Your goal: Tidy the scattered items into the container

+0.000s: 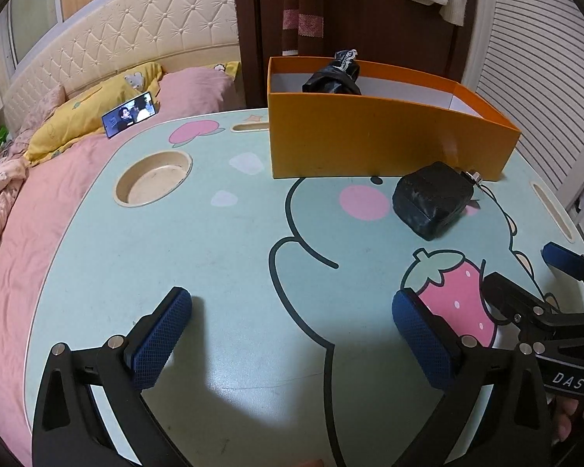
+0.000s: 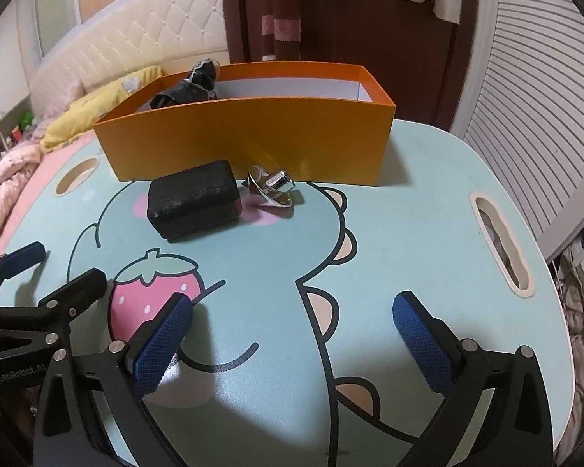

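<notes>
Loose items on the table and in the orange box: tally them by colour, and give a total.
Black: 2, the black block on the table and the black bundle inside the orange box.
Silver: 1, the shiny metal piece on the table beside the block, in front of the box.
Total: 3, with 2 outside the box.

The orange box (image 2: 249, 144) hides the lower part of the black bundle (image 2: 187, 91) inside it, and its floor near the front wall. In the left wrist view, beside the box, the black block (image 1: 432, 204) covers most of the silver object (image 1: 474, 177).
</notes>
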A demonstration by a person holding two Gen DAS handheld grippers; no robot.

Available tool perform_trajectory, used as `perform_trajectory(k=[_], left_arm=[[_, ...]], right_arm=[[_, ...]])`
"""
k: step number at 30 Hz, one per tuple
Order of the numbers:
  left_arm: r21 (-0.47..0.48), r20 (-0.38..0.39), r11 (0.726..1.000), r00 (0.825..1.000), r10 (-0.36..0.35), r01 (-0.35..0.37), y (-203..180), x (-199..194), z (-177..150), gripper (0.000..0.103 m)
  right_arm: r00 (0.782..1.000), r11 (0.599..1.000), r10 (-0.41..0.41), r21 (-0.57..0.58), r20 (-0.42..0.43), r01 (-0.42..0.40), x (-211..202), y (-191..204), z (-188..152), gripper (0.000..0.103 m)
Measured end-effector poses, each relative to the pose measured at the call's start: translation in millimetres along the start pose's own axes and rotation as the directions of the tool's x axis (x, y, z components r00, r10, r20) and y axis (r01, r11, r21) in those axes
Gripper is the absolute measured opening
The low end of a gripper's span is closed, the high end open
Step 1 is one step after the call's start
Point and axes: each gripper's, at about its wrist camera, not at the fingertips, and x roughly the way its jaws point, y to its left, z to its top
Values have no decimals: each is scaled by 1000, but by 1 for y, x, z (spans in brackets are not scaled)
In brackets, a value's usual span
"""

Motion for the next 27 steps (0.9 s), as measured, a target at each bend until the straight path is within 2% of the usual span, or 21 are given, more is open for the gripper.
perform_trajectory(k=[5, 8, 10, 12, 16, 19, 23, 27], left_arm=[[1, 0, 1000, 1000, -2, 2, -1, 0, 0, 103], [1, 0, 1000, 1000, -1, 1, -1, 0, 1, 103], [-20, 6, 1000, 1000, 2, -2, 3, -2, 0, 103], [-71, 30, 997, 999, -23, 25, 11, -5, 0, 103], [-171, 83, 983, 995, -56, 70, 30, -12, -3, 103], [-201, 102, 976, 992, -69, 88, 35, -13, -4, 102], [-207, 108, 974, 991, -74, 95, 36, -13, -5, 103], [-212, 113, 972, 990, -81, 104, 38, -13, -5, 103]], right_arm=[[1000, 1000, 15, -1, -6, -15, 0, -1, 1, 103], [1000, 1000, 28, 7, 6, -29, -3, -1, 6, 97], [1000, 1000, 17, -16, 25, -17, -6, 1, 12, 96], [999, 999, 26, -34, 39, -25, -8, 3, 20, 95], [992, 992, 121, -25, 45, -120, -10, 9, 38, 87], [985, 985, 168, -47, 46, -166, -9, 21, 47, 82], [984, 981, 176, -90, 31, -172, 1, 41, 52, 81], [982, 977, 190, -93, -15, -190, 16, 50, 55, 73]])
